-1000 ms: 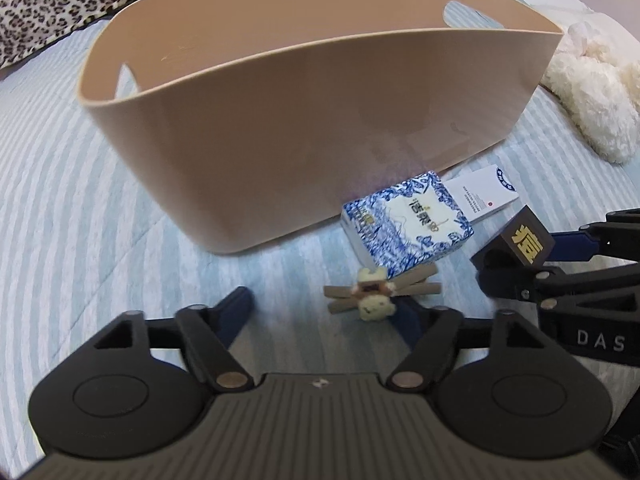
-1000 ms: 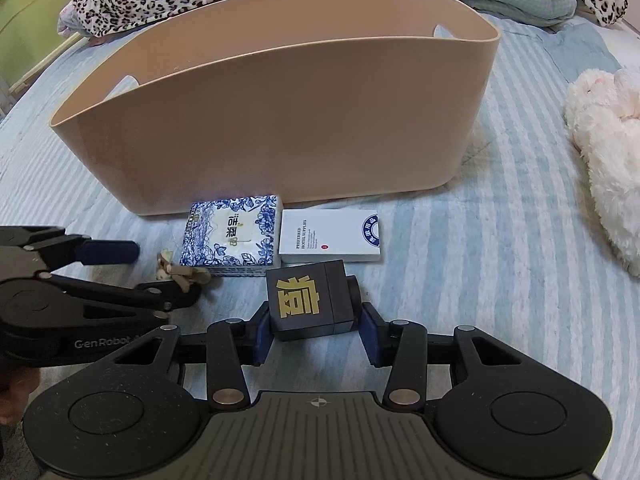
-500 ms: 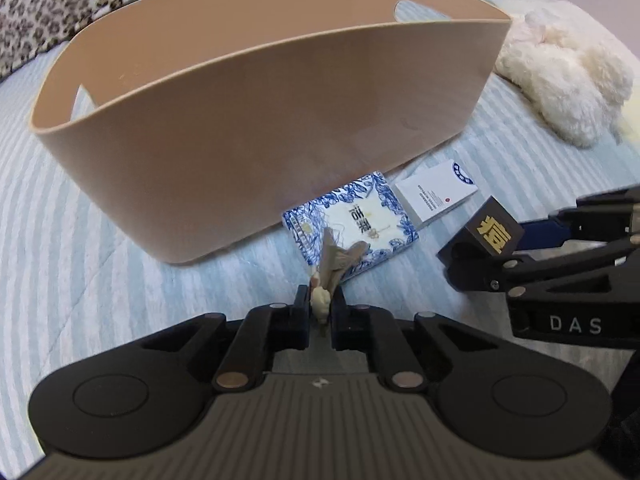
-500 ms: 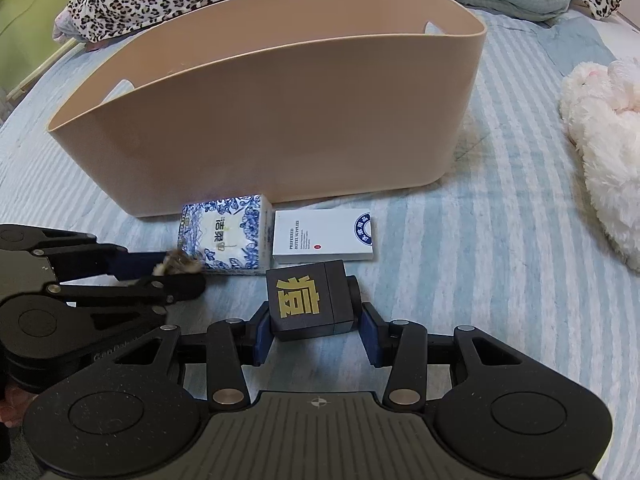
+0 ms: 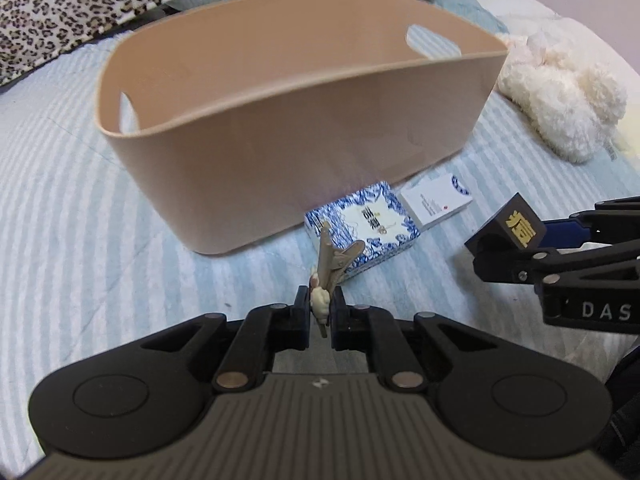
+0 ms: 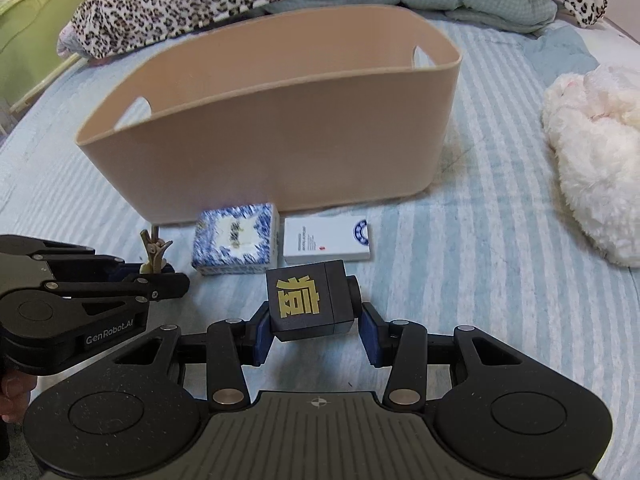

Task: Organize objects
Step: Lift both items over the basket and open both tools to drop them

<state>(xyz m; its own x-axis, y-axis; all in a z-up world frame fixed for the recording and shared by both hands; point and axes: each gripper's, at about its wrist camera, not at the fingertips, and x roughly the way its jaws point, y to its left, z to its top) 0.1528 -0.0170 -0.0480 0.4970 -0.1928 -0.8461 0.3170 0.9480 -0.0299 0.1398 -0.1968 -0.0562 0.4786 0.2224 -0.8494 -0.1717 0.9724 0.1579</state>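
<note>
Item one, your left gripper (image 5: 320, 309): fingers pressed together on a small tan hair clip (image 5: 329, 264), its long axis standing up and tipped slightly forward, clear of the striped bedspread (image 5: 80, 216). Item two, the beige basket (image 5: 304, 120): directly ahead of both grippers, mouth open; the coming move looks like a lift over its near wall. Item three, blue-patterned box (image 6: 236, 238) and white card box (image 6: 326, 238): lying flat, just beside each other, at the basket's foot. Item four, your right gripper (image 6: 312, 330): pinching a black cube (image 6: 310, 306), held level, slightly farther from the basket.
</note>
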